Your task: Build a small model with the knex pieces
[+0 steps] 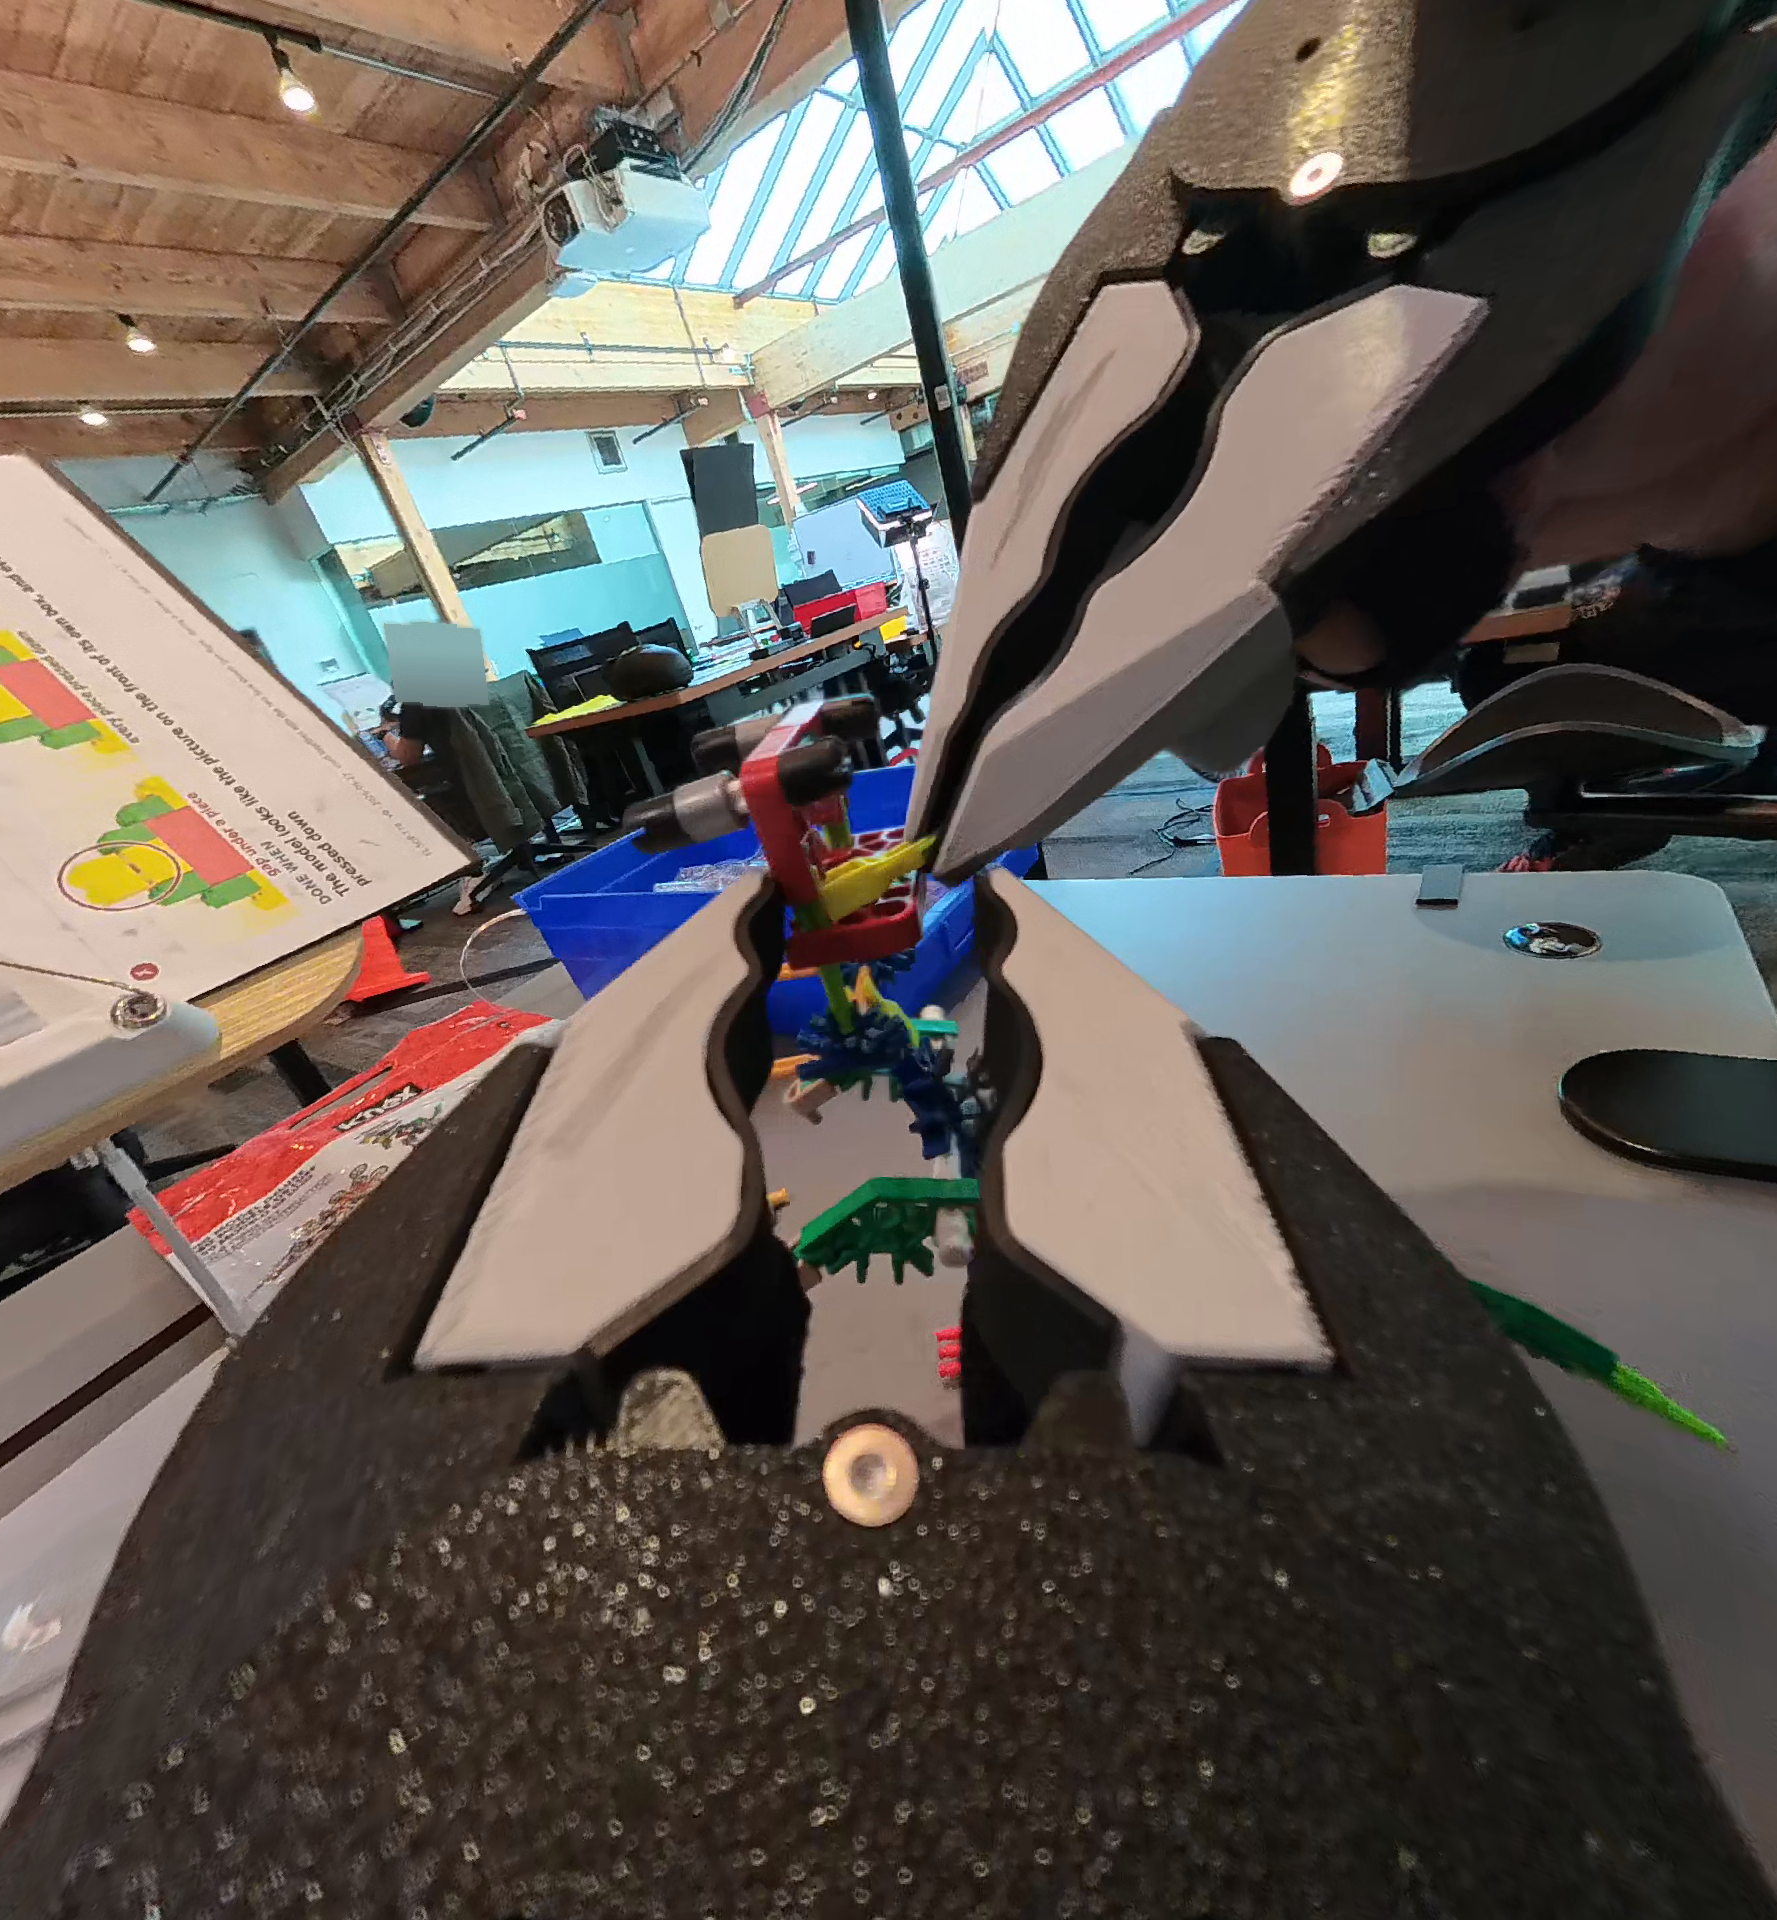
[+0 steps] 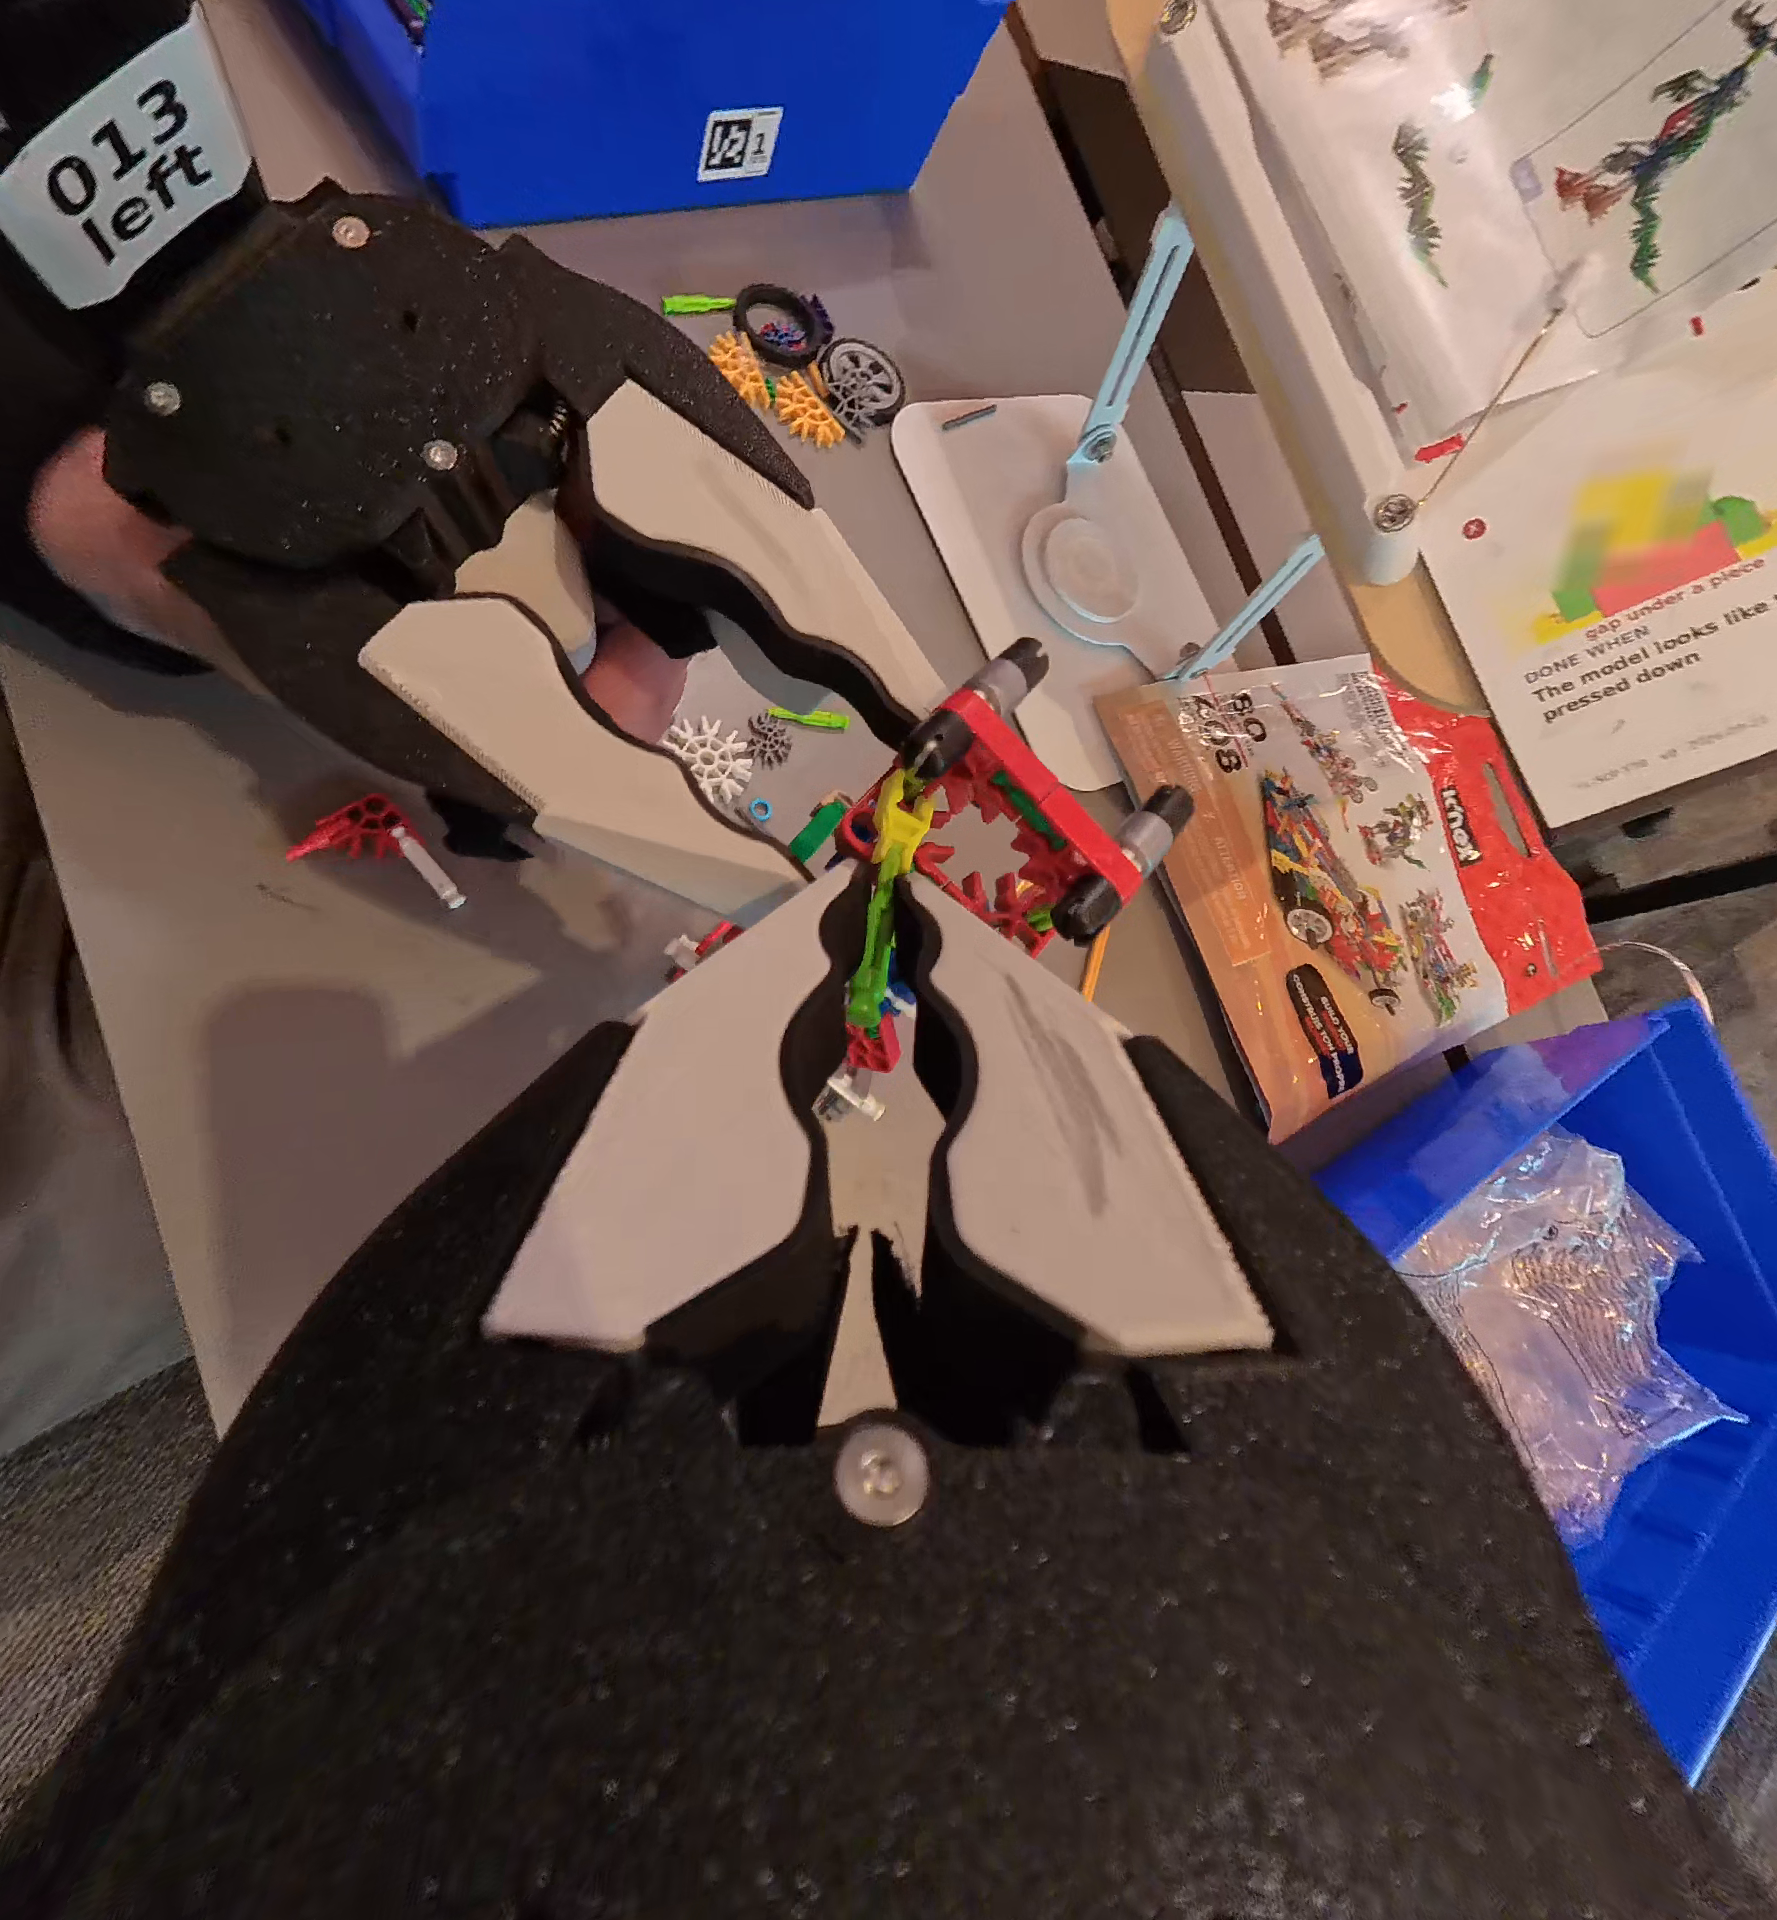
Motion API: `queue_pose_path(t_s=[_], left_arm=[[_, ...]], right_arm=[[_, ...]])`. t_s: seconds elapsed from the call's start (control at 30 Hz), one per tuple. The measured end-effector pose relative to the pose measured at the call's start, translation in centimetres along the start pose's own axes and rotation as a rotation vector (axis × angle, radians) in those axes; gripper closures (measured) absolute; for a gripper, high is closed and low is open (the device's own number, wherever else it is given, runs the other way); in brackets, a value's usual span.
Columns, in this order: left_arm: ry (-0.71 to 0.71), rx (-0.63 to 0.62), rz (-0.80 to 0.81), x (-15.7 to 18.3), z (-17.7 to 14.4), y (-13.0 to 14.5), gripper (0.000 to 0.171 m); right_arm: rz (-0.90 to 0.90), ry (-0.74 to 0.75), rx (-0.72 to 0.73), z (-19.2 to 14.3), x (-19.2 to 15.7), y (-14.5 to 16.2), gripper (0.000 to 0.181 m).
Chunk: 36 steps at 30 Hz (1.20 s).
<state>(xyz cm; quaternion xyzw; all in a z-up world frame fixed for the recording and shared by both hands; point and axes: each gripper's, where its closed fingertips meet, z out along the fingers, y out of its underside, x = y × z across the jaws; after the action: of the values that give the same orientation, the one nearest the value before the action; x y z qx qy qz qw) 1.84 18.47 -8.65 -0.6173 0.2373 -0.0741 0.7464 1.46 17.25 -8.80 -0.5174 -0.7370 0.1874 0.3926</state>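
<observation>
Right gripper [image 2: 879, 883]: nearest the camera in the right wrist view; fingers clenched on the yellow piece [image 2: 903, 821] at the top of the toy model [image 2: 977, 831]. The tips pinch it from above.
Left gripper [image 1: 873, 883]: fingers set partly apart on either side of the model's red frame [image 1: 811, 831]. Whether they press it cannot be told from either view.
Toy model: held up above the grey table [image 2: 344, 987], between the two grippers. It has a red frame with black and grey rollers, a green and yellow stem, and blue parts lower down.
Near table: loose pieces lie here, a red fan-shaped piece [image 2: 359, 828], a white snowflake connector [image 2: 709, 755] and a green rod [image 2: 809, 717].
Mid table: a printed plastic bag [image 2: 1372, 883] lies just right of the model, beside a white stand base [image 2: 1009, 520].
Far table: orange connectors [image 2: 775, 384] and two small wheels [image 2: 822, 348] sit near a blue box [image 2: 676, 104].
Right edge: a blue bin [image 2: 1694, 1195] holds clear wrapping [image 2: 1549, 1320]; instruction sheets [image 2: 1642, 582] stand on a board.
</observation>
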Motion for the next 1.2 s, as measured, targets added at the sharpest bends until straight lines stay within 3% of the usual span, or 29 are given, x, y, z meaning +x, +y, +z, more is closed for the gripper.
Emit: queue_pose_path(t_s=[0.4, 1.2], left_arm=[[-0.069, -0.008, -0.052, -0.6, 0.3, 0.3, 0.137], [-0.146, -0.017, -0.043, -1.4, 0.3, 0.7, 0.143]], right_arm=[[0.036, 0.101, 0.042, 0.5, 0.3, -0.3, 0.18], [0.053, 0.105, 0.066, 1.0, 0.3, -0.6, 0.181]])
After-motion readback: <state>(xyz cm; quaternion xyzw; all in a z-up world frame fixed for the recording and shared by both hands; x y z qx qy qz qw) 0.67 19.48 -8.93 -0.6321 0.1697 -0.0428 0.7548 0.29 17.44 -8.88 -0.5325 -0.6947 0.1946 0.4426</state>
